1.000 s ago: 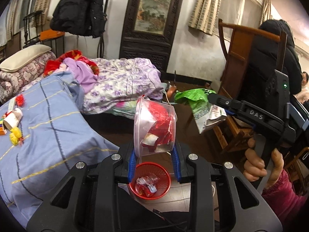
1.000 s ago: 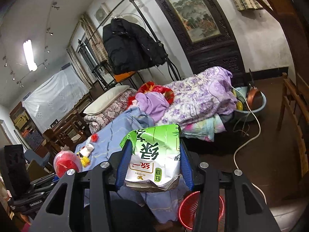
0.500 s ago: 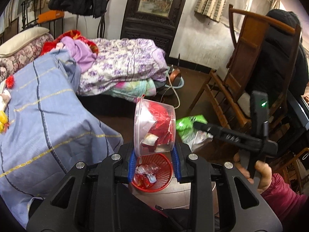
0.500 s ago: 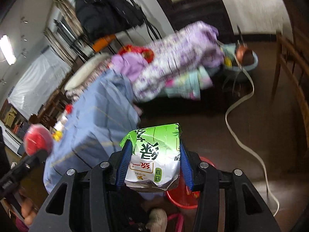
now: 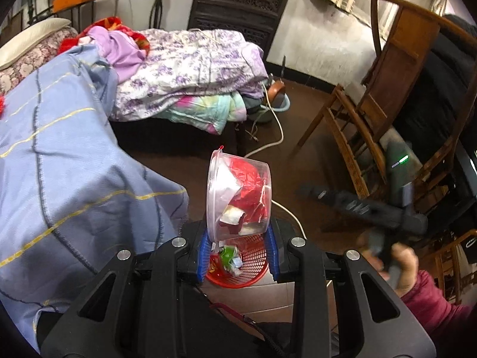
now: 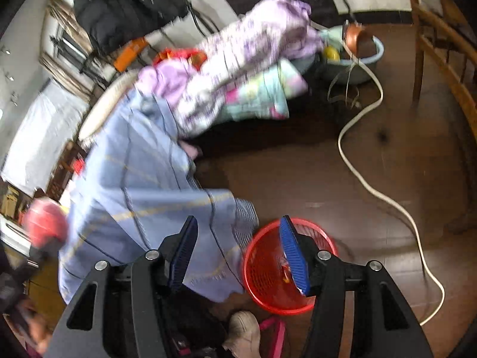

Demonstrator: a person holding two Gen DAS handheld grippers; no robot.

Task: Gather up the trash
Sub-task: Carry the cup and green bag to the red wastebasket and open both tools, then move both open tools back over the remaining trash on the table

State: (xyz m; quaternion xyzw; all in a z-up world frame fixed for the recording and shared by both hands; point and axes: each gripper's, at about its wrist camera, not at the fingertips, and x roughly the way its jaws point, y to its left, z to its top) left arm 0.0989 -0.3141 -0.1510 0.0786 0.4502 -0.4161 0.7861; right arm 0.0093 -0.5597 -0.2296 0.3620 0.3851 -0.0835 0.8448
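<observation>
From the left wrist, the left gripper (image 5: 238,247) is clamped on a clear tub (image 5: 238,197) stuffed with red and white wrappers, tipped on its side right above the red basket (image 5: 253,271) on the floor. A green packet (image 5: 228,253) lies in the basket among other scraps. To the right, a hand (image 5: 399,265) in a maroon sleeve grips the blurred right gripper. A blue cloth (image 5: 68,161) hangs at the left; a wooden chair (image 5: 384,89) stands beyond.

From the right wrist, the right gripper (image 6: 238,250) has just been opening; its blue pads (image 6: 183,250) stand apart with nothing between them. The basket (image 6: 268,280) sits below its right pad, beside the cloth (image 6: 143,197). A white cord (image 6: 384,197) snakes over the dark floor, and a shoe (image 6: 243,331) shows at the bottom edge.
</observation>
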